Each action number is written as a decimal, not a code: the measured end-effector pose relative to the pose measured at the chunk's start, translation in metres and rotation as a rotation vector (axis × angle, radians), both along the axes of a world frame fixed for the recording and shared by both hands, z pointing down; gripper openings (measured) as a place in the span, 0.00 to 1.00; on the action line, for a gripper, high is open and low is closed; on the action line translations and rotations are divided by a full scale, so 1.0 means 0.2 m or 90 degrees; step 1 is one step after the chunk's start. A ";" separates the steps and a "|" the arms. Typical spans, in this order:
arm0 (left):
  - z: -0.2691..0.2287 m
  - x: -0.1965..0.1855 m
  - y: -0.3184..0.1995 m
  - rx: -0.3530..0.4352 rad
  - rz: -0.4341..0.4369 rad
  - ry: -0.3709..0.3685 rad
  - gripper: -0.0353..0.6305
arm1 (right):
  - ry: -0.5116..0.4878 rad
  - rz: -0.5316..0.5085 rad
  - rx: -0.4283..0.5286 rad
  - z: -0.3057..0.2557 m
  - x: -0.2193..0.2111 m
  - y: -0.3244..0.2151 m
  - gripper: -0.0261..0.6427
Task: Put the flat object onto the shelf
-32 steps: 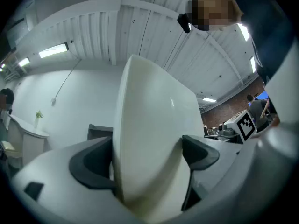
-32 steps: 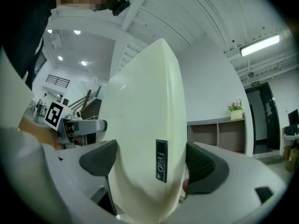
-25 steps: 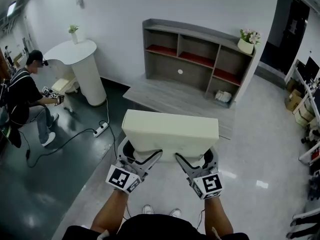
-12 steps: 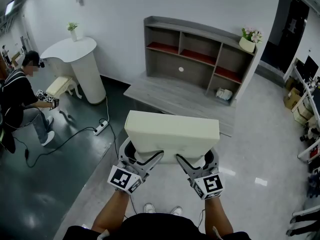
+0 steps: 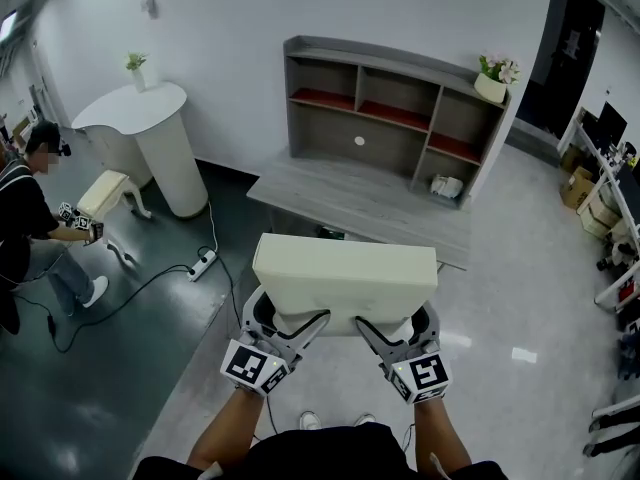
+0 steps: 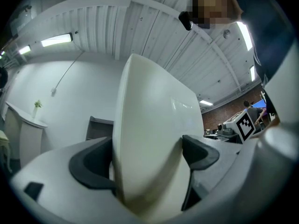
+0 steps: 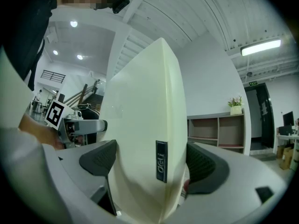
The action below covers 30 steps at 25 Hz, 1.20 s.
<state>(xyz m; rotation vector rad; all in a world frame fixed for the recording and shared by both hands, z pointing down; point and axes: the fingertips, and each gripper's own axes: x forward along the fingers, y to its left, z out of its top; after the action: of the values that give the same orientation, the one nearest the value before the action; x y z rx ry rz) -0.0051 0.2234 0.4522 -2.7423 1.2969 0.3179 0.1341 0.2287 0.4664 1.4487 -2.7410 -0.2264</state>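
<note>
A cream flat box [image 5: 345,276] is held level in front of me, one gripper at each near corner. My left gripper [image 5: 295,323] is shut on its left near edge, my right gripper [image 5: 382,325] on its right near edge. In the left gripper view the box [image 6: 149,139] fills the space between both dark pads [image 6: 91,169]. In the right gripper view the same box [image 7: 145,143] shows a small dark label, pinched between the pads [image 7: 203,167]. The grey shelf unit [image 5: 395,118] with red-lined compartments stands ahead against the white wall, well beyond the box.
A low grey platform [image 5: 360,203] lies before the shelf. A flower pot [image 5: 490,86] tops the shelf's right end. A white rounded counter [image 5: 150,138] stands left; a seated person [image 5: 30,218] holds another gripper there. A cable and power strip [image 5: 200,260] lie on the dark floor.
The view has advanced slightly toward the shelf, with the box dropping a little lower in frame. The seated person at left has shifted further left. Both grips are unchanged.
</note>
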 end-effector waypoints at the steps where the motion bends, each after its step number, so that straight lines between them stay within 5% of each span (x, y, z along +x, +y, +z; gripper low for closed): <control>1: 0.00 -0.01 -0.01 0.000 0.002 0.000 0.75 | -0.003 0.003 -0.002 0.00 -0.01 0.00 0.71; 10: 0.01 -0.03 -0.14 -0.002 0.013 0.004 0.75 | 0.003 0.017 0.004 0.00 -0.03 -0.12 0.71; 20: 0.03 0.01 -0.47 -0.005 -0.007 0.016 0.75 | 0.007 -0.001 -0.035 0.04 0.01 -0.46 0.71; 30: 0.03 0.03 -0.79 -0.015 -0.046 0.012 0.75 | 0.000 -0.042 -0.010 0.02 0.04 -0.83 0.71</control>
<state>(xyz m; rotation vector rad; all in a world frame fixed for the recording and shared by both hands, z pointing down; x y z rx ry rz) 0.0009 0.0655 0.4585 -2.7095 1.4094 0.3257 0.1417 0.0623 0.4709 1.3558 -2.7872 -0.2067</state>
